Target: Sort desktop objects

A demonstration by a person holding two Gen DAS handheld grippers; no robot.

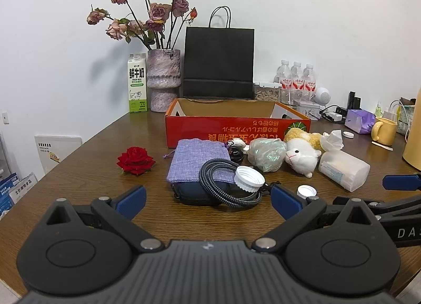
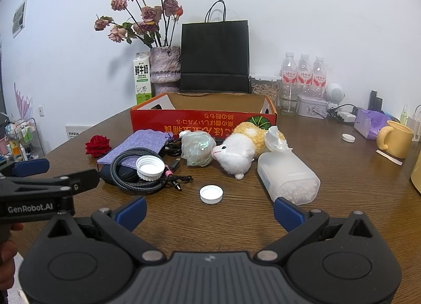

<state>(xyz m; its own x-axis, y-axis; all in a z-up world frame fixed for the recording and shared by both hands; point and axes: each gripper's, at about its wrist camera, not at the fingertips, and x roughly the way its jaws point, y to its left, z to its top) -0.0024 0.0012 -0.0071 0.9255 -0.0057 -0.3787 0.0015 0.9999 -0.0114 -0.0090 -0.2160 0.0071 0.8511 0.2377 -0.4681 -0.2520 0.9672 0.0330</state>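
Note:
A cluster of objects lies in front of an empty red cardboard box (image 1: 236,127) (image 2: 202,122): a purple cloth pouch (image 1: 197,159) (image 2: 142,143), a braided cable coil (image 1: 223,185) (image 2: 131,175) over a dark case, a large white cap (image 1: 248,179) (image 2: 150,167), a small white cap (image 1: 306,190) (image 2: 211,194), a crumpled plastic bag (image 1: 267,154) (image 2: 196,151), a plush sheep (image 1: 302,154) (image 2: 236,156), a white tub (image 1: 344,169) (image 2: 288,177) and a red rose (image 1: 135,160) (image 2: 97,145). My left gripper (image 1: 210,204) is open just short of the case. My right gripper (image 2: 210,212) is open near the small cap.
At the back stand a black paper bag (image 1: 218,61), a vase of dried roses (image 1: 164,80), a milk carton (image 1: 137,83) and water bottles (image 1: 297,77). A yellow mug (image 2: 394,138), tissue pack and chargers crowd the right. The table edge drops off on the left.

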